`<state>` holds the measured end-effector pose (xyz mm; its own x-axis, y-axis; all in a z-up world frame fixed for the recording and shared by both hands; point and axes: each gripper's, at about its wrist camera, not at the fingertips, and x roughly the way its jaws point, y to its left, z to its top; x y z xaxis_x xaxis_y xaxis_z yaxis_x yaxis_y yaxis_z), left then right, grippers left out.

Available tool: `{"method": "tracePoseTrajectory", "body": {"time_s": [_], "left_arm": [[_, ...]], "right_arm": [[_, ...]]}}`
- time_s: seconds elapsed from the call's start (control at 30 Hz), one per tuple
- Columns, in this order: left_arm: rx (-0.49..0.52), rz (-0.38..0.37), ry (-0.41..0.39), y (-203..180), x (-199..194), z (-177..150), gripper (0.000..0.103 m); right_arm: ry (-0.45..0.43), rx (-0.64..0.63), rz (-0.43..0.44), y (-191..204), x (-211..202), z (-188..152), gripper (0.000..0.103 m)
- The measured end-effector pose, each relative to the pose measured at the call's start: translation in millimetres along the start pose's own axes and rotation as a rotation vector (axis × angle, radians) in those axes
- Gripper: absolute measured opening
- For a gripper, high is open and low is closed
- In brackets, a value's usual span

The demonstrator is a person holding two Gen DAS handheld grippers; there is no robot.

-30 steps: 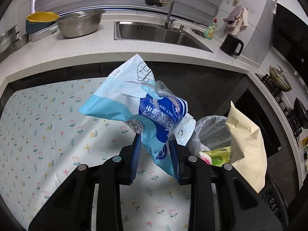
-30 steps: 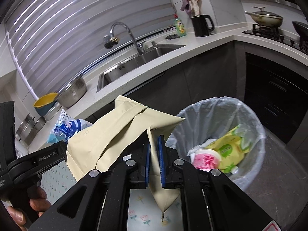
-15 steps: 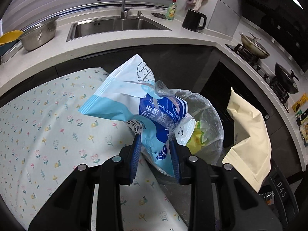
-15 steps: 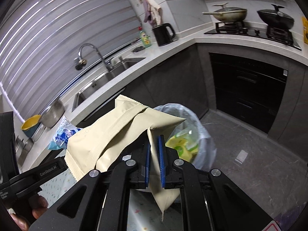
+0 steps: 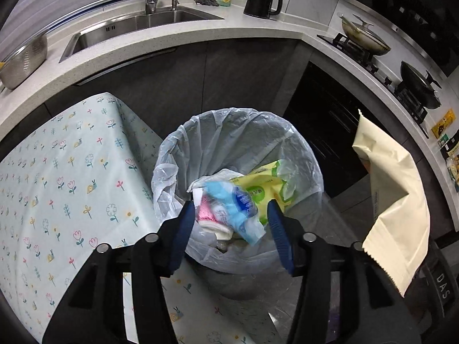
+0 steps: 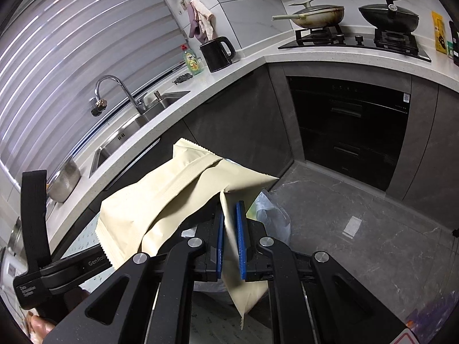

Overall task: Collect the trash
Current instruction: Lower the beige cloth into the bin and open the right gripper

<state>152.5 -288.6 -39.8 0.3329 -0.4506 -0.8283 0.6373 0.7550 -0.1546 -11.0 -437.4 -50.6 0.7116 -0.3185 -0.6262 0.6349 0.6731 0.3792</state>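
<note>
The drop-off step is under way: the left hand-held gripper (image 5: 229, 229) has just been opening and stands spread above the lined trash bin (image 5: 183, 154), nothing between its pads, the blue wipes packet (image 5: 238, 209) blurred among the rubbish inside. The right hand-held gripper (image 6: 229, 243) pinches the cream pouch (image 6: 172, 200) just right of the bin. Next, that pouch likely needs carrying over the rim and releasing.

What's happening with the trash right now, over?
Left hand-held gripper open, jaws just opened; blue wrapper dropping into bin. Right hand-held gripper shut on cream bag. Nothing in the way.
</note>
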Motion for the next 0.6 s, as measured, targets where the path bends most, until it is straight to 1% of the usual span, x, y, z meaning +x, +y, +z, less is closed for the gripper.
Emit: {"method": "tracePoseTrajectory", "body": {"time_s": [0.07,0.13,0.3,0.4,0.5,0.6], "left_arm": [[-0.009,0.012,-0.003,4.1,0.5,-0.1,0.054],[-0.026,0.024,-0.011,9.8,-0.6,0.5,0.059],[-0.054,0.05,-0.022,24.0,-4.7,0.6,0.06],[-0.071,0.063,-0.03,31.2,-8.3,0.2,0.064],[-0.069,0.082,-0.046,36.4,-13.2,-0.1,0.065],[-0.079,0.091,-0.059,43.5,-19.1,-1.0,0.068]], "right_arm": [[0.006,0.001,0.004,0.8,3.9,-0.2,0.008],[0.011,-0.002,0.009,3.2,7.7,0.4,0.008],[0.029,-0.02,0.023,13.7,18.4,1.7,0.008],[0.036,-0.042,0.032,23.0,26.6,4.1,0.008],[0.046,-0.067,0.044,34.6,37.4,7.8,0.008],[0.059,-0.099,0.049,47.9,48.4,9.5,0.008]]}}
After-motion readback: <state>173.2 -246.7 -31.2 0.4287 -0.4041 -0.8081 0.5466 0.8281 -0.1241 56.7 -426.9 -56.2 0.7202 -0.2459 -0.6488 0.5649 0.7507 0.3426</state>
